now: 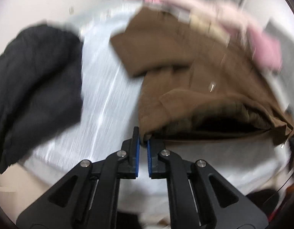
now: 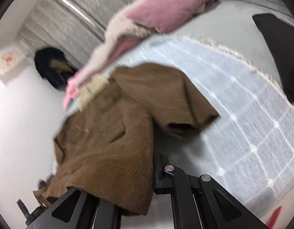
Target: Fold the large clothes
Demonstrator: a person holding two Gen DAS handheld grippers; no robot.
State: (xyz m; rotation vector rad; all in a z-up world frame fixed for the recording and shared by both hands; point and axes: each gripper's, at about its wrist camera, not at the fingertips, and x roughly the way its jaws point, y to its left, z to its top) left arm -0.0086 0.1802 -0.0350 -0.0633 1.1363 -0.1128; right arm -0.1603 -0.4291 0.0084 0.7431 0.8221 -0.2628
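Pinching a corner of the brown knit sweater [image 1: 185, 72] in the left gripper [image 1: 143, 145], jaws nearly together on the fabric. Draping over the right gripper [image 2: 147, 173], hiding its jaws, so impossible to tell their state. Risking a slip from so thin a bite, or snagging the pink garment [image 2: 162, 9] lying on the pale grid rug [image 2: 233, 105]. No containers showing.

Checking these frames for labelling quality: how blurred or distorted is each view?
Left wrist: heavy motion blur streaks the pale blue grid blanket and brown knit garment; the left gripper stays sharp. Right wrist: milder blur, strong fisheye bending; brown knit covers the right gripper.
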